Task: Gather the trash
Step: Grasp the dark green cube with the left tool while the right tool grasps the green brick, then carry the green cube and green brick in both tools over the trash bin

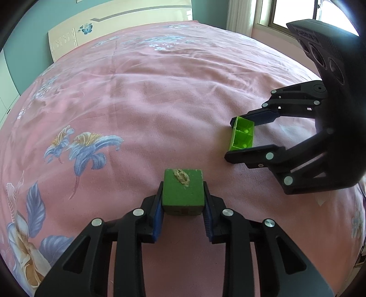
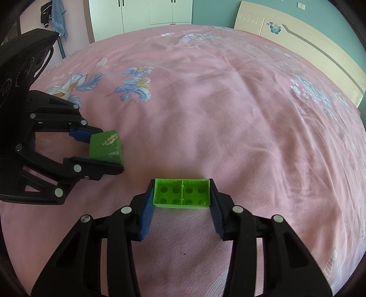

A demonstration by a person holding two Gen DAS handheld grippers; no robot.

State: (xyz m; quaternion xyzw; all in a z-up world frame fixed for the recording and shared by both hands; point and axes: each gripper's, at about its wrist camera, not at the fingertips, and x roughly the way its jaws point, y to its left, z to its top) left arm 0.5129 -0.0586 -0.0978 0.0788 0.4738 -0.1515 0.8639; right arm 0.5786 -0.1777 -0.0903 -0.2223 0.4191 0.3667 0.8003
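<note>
- You're working with two grippers: the left gripper [image 1: 183,201] and the right gripper [image 2: 182,194].
- You're holding one green wooden block [image 1: 182,189].
- You're holding one lime plastic brick [image 2: 182,193].
- You're hovering over one pink bedsheet [image 1: 160,102].

A home bedroom: a wide bed under a pink floral bedspread [image 2: 228,114], a cream headboard [image 2: 304,45] at its far end, white wardrobe doors [image 2: 141,13] beyond it, a window [image 1: 295,13] beside it.
</note>
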